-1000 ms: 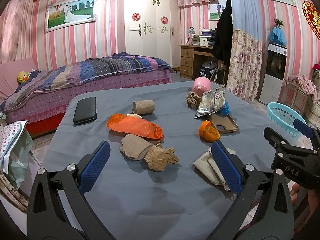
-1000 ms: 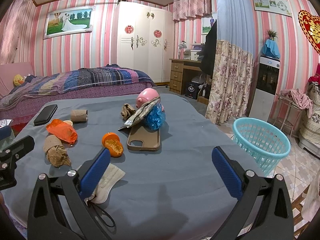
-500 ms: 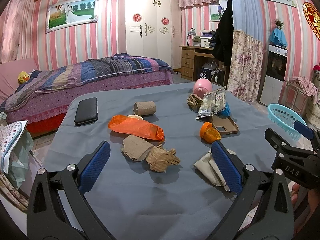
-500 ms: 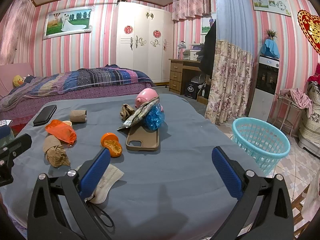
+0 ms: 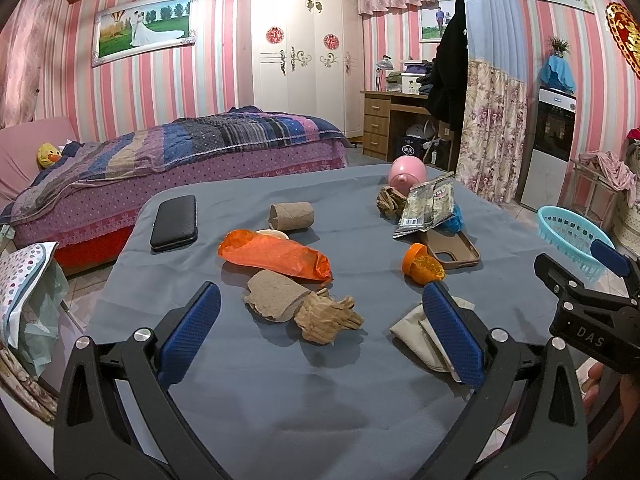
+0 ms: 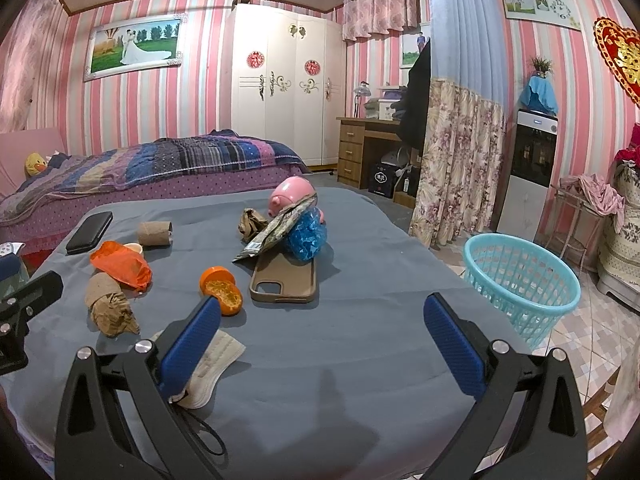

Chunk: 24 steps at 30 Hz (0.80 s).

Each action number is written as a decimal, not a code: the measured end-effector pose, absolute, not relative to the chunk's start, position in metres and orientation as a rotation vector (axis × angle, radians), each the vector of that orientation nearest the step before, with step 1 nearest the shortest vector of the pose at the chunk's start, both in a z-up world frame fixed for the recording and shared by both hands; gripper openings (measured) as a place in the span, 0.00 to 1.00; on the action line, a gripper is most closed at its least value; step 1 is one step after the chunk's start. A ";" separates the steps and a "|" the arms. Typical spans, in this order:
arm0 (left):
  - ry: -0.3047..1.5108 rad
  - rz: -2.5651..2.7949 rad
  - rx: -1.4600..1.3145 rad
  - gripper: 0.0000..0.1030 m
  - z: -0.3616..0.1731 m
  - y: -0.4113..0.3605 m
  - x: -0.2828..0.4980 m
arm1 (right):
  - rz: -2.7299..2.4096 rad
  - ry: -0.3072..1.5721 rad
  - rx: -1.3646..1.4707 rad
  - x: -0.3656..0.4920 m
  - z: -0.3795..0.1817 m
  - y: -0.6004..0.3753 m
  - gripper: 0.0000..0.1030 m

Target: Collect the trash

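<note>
Whole basket [image 6: 524, 280] in right view, clipped [image 5: 568, 236] in left

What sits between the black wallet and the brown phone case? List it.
In the left wrist view, between the black wallet and brown phone case: cardboard tube, orange plastic bag.

From my left-hand camera, white letters reading "DAS" stand on the black body of my right gripper [image 5: 588, 312] at the frame's right edge. The silver snack wrapper [image 5: 430, 204] on the table carries print too small to read. No other text is legible in either view.
</note>
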<state>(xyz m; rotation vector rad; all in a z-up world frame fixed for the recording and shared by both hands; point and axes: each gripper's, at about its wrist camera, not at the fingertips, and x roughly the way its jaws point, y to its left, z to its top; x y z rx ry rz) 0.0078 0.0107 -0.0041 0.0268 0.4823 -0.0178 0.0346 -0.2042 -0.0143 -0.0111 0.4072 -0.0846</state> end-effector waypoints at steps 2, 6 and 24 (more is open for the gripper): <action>0.483 -0.017 0.025 0.95 -0.004 0.012 0.008 | -0.086 0.407 -0.012 0.035 -0.014 -0.204 0.96; 0.484 -0.014 0.023 0.95 -0.005 0.014 0.009 | -0.085 0.407 -0.012 0.035 -0.014 -0.204 0.96; 0.507 -0.001 0.019 0.95 -0.007 0.037 0.016 | -0.081 0.395 0.006 0.039 -0.016 -0.203 0.96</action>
